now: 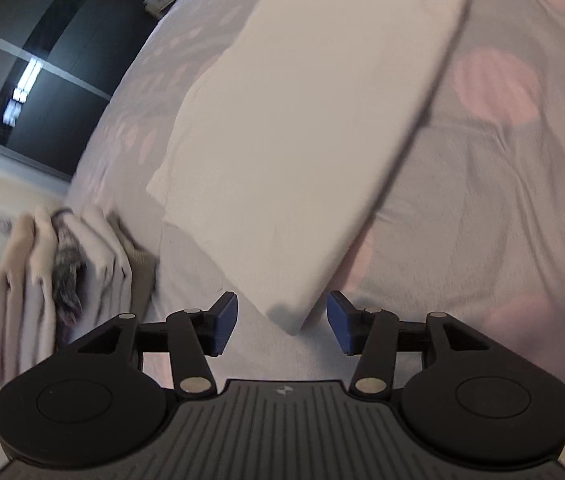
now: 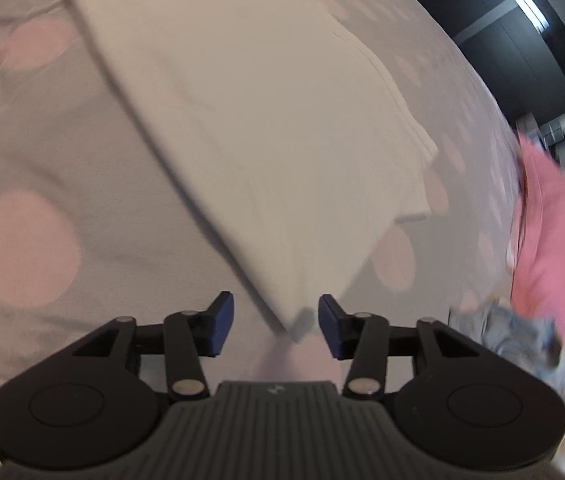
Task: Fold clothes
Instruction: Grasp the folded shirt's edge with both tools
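While both sets of tongs stand apart with nothing pinched, you have a folded white cloth (image 1: 306, 120) lying on the dotted sheet (image 1: 502, 200), its near corners poking into each gap. In the left wrist view, the left gripper (image 1: 282, 322) has a corner between its blue pads (image 1: 224, 326) without contact; in the right wrist view, the right gripper (image 2: 276, 324) frames the other corner the same way, and the cloth (image 2: 250, 128) fills the middle of the frame.

What could go wrong, as I judge it: if you close too shallow, you catch only the top layer and the fold peels open when you lift. The stepped edges at centre right of the right view look loose, so an uneven pull between your hands would likely skew them. Both pictures are smeared, so placing the pads is harder. You also have a heap of clothes (image 1: 54, 272) at lower left of the left view and a pink garment (image 2: 550, 240) at the right edge of the right view; a wide swing could drag either.

The cloth's long axis runs from the bottom centre up and away in both views, leaning upper right in the left view and upper left in the right one. Its near short end faces you.
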